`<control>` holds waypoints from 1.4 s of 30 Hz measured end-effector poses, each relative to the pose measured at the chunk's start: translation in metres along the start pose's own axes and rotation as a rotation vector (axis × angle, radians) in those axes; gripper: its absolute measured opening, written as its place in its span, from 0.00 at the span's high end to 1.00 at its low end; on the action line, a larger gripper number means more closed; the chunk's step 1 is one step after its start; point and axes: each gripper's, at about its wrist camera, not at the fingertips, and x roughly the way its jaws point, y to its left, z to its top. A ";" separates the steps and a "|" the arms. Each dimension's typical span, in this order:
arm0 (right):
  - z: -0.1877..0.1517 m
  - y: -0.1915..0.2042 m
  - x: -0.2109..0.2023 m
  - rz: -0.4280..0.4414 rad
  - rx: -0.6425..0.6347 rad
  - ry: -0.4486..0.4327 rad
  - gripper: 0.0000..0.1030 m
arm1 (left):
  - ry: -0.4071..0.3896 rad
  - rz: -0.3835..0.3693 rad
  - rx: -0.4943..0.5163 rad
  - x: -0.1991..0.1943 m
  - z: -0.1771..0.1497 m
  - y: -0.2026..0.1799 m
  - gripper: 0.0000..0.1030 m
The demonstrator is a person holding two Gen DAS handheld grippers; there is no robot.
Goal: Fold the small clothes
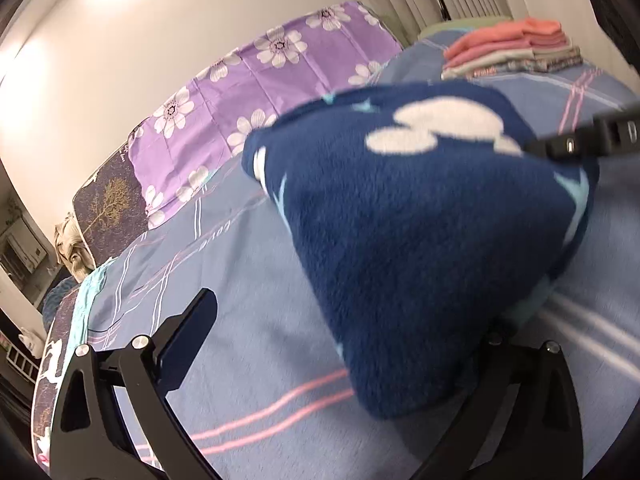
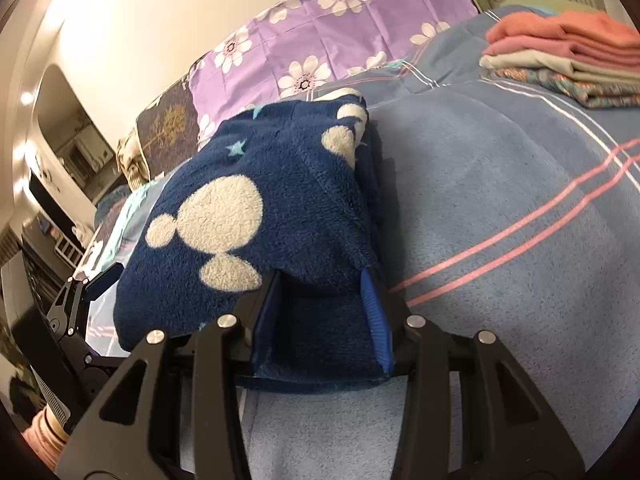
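Fleece garment [image 2: 248, 216], navy, plush, bunched, clamped in right claw [image 2: 320, 320]; left claw [image 1: 340, 344] spread apart

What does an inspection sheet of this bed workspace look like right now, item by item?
Surface: blue blanket with pink stripes.
Job's things: navy fleece garment, lifted; folded stack at far right.
Clutter: nothing seen.
Grippers: right gripper shut on the fleece; left gripper open, one finger bare, the other hidden behind the fleece.
Cables: nothing seen.
Surroundings: purple floral pillow, cream wall.
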 end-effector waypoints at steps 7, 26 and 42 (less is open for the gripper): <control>0.002 -0.004 0.001 0.007 0.020 0.012 0.60 | 0.063 -0.086 -0.040 0.013 0.000 0.008 0.02; 0.003 -0.005 -0.001 -0.023 0.025 0.008 0.58 | 0.008 -0.445 -0.082 0.045 0.071 0.034 0.56; 0.044 0.026 0.048 -0.098 -0.125 0.016 0.62 | 0.009 -0.407 -0.111 0.048 0.069 0.032 0.57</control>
